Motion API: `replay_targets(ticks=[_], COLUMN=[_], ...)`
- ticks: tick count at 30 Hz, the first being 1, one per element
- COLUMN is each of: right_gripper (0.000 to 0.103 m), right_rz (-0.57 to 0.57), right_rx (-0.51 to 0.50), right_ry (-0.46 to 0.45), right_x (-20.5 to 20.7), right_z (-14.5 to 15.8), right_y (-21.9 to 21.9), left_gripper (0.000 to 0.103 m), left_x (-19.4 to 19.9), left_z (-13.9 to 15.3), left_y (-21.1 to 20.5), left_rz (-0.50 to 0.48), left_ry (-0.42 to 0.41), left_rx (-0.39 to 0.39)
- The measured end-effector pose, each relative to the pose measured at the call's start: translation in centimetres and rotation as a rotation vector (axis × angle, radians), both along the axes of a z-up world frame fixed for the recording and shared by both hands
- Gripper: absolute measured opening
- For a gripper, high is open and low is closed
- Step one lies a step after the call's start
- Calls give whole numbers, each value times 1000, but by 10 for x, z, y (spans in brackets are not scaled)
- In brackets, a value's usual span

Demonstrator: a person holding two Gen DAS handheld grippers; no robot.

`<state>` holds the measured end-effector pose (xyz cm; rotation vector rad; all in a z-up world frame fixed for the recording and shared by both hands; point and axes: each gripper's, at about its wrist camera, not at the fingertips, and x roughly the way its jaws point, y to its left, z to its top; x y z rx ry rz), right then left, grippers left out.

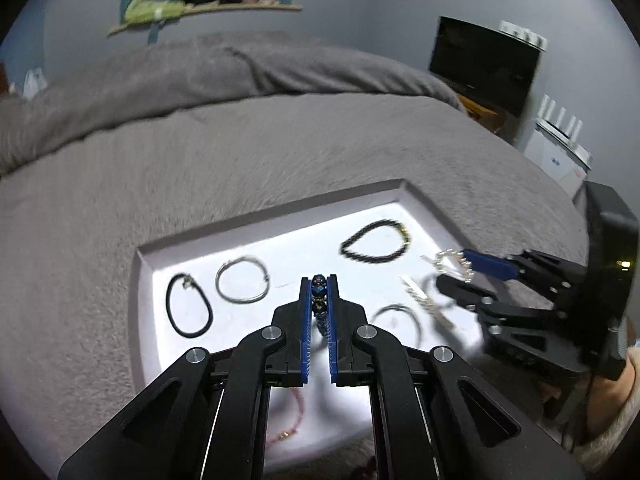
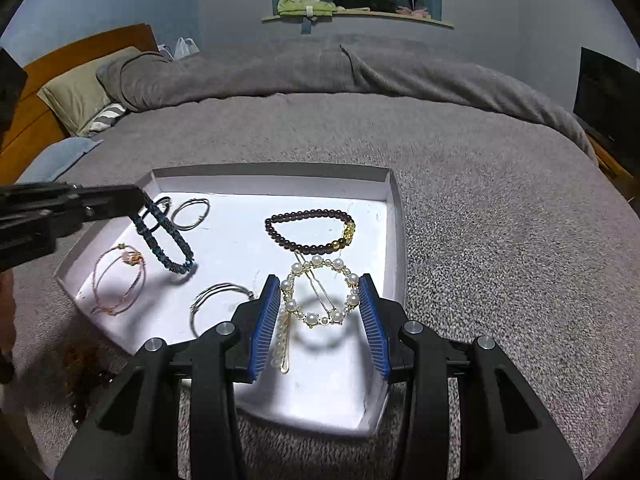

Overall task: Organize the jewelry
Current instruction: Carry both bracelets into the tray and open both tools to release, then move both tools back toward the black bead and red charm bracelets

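A white shallow box lid (image 2: 394, 240) lies on the grey bed and holds several pieces of jewelry. My left gripper (image 1: 319, 280) is shut on a blue beaded bracelet (image 2: 166, 236), which hangs above the tray's left part. My right gripper (image 2: 320, 284) is open around a round pearl hair clip (image 2: 320, 292); the clip seems held off the tray, casting a shadow below. A dark red bead bracelet (image 2: 308, 228) lies beyond it. A straight pearl hair pin (image 2: 282, 344) lies by the left finger. Wire bangles (image 2: 192, 208) and a pink cord bracelet (image 2: 116, 284) lie on the left.
The tray also shows in the left wrist view (image 1: 416, 196), with a black cord loop (image 1: 188, 306) and a silver bangle (image 1: 242, 280). Grey blanket (image 2: 480, 240) surrounds the tray. Pillows (image 2: 76, 96) and a wooden headboard are far left. A dark monitor (image 1: 484, 64) stands at right.
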<state>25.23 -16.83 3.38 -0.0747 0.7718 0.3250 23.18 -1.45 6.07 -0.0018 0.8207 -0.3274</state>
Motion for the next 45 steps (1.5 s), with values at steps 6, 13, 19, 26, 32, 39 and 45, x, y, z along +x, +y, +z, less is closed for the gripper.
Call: replay_targets(ticks=[6,13,19,26,32,39,45], right_gripper=[40,41,41,54,54,59,66], right_rz=[-2,-2,-4,8,9,1,-14], right_rx=[-39,-35,-23,-3,40,69,97], right_ry=[23,26,22,7,-8,-6,0], right_x=[14,20,19,16,5,-5,-15], right_z=[-2,-3,-4,0,9,14,17], right_y=[6,10,9,6,0,-6,-8], left_gripper=[8,8,8,23,27,31,35], left_x=[14,27,27,25,18,5,-11], left_z=[-27,-42,-49,-48,-38,-24,-14], left_y=[22,23,14,13,17,22,21], left_rz=[60,52,32,41,46,62,75], left_ry=[68,131,140,127,92,46,15], left_rx=[-14,-62,-25,21,12,40,54])
